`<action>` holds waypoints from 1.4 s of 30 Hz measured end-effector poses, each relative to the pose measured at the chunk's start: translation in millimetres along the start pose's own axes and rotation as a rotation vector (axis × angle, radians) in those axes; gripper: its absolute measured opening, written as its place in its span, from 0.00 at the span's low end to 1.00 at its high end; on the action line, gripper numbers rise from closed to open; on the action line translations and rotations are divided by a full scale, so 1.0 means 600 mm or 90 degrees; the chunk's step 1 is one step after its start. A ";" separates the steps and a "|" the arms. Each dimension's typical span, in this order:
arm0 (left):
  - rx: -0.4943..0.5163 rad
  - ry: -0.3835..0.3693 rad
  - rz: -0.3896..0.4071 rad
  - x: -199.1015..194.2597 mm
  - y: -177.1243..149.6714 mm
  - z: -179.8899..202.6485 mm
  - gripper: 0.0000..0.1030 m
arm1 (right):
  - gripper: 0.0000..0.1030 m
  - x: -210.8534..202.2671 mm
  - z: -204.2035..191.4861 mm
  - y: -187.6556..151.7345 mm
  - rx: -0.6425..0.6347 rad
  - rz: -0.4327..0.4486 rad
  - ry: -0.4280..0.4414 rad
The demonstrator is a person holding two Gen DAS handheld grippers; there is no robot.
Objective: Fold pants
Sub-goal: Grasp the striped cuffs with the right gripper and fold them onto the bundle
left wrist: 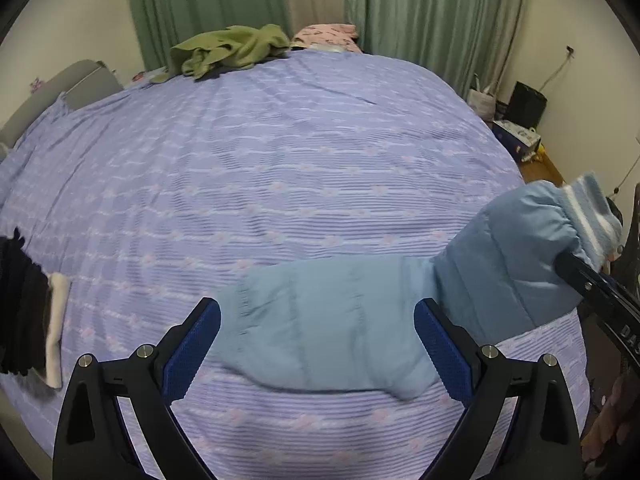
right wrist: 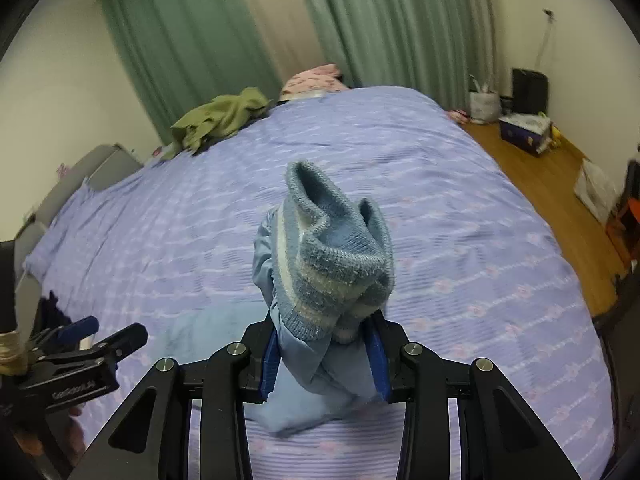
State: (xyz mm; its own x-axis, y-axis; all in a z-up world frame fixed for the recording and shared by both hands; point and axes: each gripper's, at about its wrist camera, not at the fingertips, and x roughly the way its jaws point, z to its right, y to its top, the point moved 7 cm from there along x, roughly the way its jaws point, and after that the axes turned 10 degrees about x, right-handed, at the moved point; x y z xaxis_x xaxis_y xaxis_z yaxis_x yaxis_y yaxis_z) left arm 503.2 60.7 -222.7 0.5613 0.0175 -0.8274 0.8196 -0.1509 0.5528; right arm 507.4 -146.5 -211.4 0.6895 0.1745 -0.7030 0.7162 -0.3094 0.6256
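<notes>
Light blue padded pants [left wrist: 332, 328] lie on the purple bedspread [left wrist: 280, 168] near the front edge. My left gripper [left wrist: 316, 344] is open and empty, its blue pads either side of the flat part of the pants, above it. My right gripper [right wrist: 324, 354] is shut on the pants [right wrist: 320, 364] just below the striped knit cuff [right wrist: 336, 264] and holds that leg end lifted off the bed. In the left wrist view the lifted leg and cuff [left wrist: 592, 216] rise at the right, with the right gripper [left wrist: 600, 292] under them. The left gripper [right wrist: 100, 340] shows at the lower left of the right wrist view.
A green garment [left wrist: 228, 52] and a pink pillow [left wrist: 324, 36] lie at the far end of the bed. A dark garment with a white band [left wrist: 28, 304] lies at the left edge. Wooden floor [right wrist: 560, 200] with boxes and bags [right wrist: 524, 128] is to the right. Green curtains hang behind.
</notes>
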 end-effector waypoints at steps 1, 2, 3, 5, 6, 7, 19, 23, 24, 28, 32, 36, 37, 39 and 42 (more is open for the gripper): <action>-0.003 0.002 0.001 -0.002 -0.007 -0.015 0.96 | 0.37 0.004 -0.020 -0.005 -0.013 -0.001 -0.001; -0.006 0.004 0.001 -0.001 -0.014 -0.030 0.96 | 0.37 0.011 -0.046 -0.012 -0.032 -0.001 -0.006; -0.008 0.007 -0.002 0.001 -0.021 -0.045 0.96 | 0.37 0.017 -0.061 -0.016 -0.044 -0.003 -0.010; -0.018 0.004 -0.002 0.007 -0.037 -0.075 0.96 | 0.37 0.038 -0.101 -0.031 -0.074 -0.010 -0.017; -0.024 -0.003 -0.001 0.010 -0.044 -0.085 0.96 | 0.37 0.045 -0.115 -0.036 -0.082 -0.013 -0.019; -0.031 -0.014 0.000 0.016 -0.052 -0.098 0.96 | 0.37 0.057 -0.137 -0.045 -0.098 -0.017 -0.020; -0.065 -0.015 -0.037 0.067 -0.142 -0.211 0.96 | 0.41 0.184 -0.278 -0.166 -0.248 -0.092 -0.051; -0.067 -0.005 -0.047 0.077 -0.161 -0.231 0.96 | 0.54 0.196 -0.294 -0.200 -0.264 -0.110 -0.049; -0.069 -0.004 -0.048 0.078 -0.164 -0.236 0.96 | 0.57 0.196 -0.298 -0.204 -0.259 -0.114 -0.037; -0.077 0.014 -0.054 0.076 -0.178 -0.256 0.96 | 0.66 0.195 -0.310 -0.218 -0.245 -0.133 0.000; -0.087 0.033 -0.054 0.063 -0.184 -0.273 0.96 | 0.67 0.175 -0.332 -0.220 -0.222 -0.154 0.082; -0.108 0.040 -0.046 0.037 -0.180 -0.288 0.96 | 0.67 0.150 -0.357 -0.214 -0.198 -0.171 0.136; -0.109 0.040 -0.043 0.029 -0.178 -0.288 0.96 | 0.67 0.140 -0.359 -0.211 -0.191 -0.170 0.148; -0.108 0.039 -0.030 0.007 -0.168 -0.285 0.96 | 0.67 0.108 -0.354 -0.194 -0.180 -0.148 0.156; -0.109 0.034 -0.008 -0.027 -0.150 -0.272 0.96 | 0.68 0.056 -0.334 -0.162 -0.165 -0.106 0.151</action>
State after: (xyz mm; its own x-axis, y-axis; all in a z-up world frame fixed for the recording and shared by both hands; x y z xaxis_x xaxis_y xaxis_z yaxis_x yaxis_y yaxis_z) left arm 439.2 235.0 -242.7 0.5525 0.0709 -0.8305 0.8316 0.0209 0.5550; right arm 482.6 76.9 -227.9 0.5457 0.4237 -0.7230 0.8031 -0.0181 0.5956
